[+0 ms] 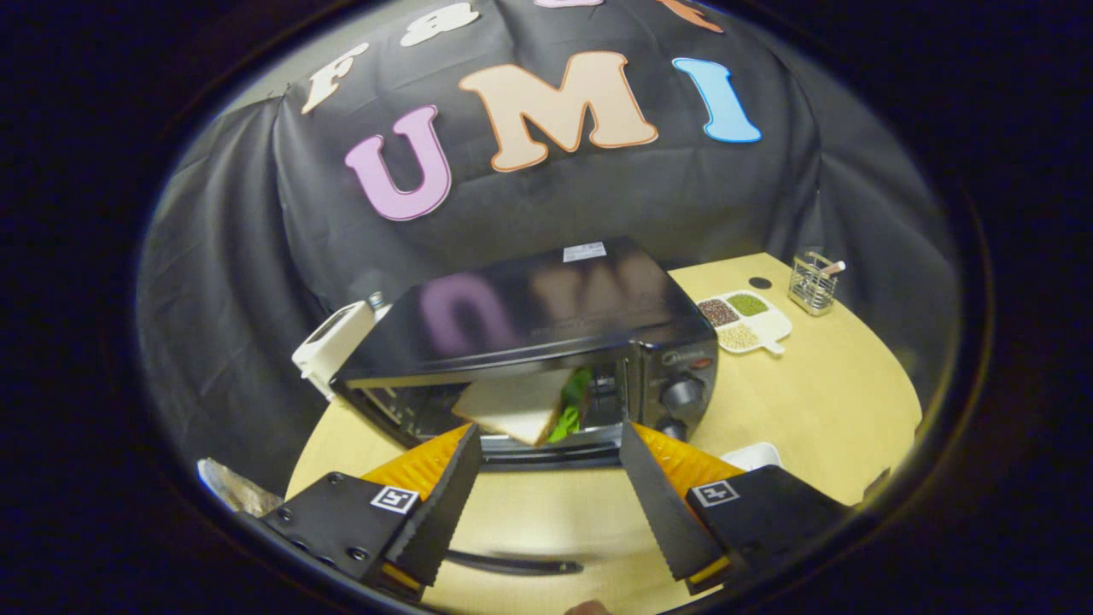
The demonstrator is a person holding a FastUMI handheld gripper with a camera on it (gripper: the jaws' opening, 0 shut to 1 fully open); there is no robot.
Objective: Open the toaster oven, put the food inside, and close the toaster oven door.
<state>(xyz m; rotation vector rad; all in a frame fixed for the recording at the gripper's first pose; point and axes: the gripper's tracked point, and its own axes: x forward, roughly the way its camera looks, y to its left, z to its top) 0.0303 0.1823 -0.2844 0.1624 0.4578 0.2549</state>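
Gripper (546, 478) at the lower centre of the frame: fingers spread wide apart, holding nothing. Centre frame: toaster oven (546, 342), door (546, 512) folded down open, handle (512, 564) nearest the camera. Sandwich (525, 408) rests inside the cavity, beyond the fingertips. Opening and loading appear complete; closing the door remains. Right of the oven: sectioned dish of grains (745, 320), wire basket (811, 286).

We saw the tongs (546, 504) as two flat blades with saw-toothed inner edges, each on a boxy dark mount with small screws. Each mount carried a square white tag with a black pattern. The blades stood spread apart.
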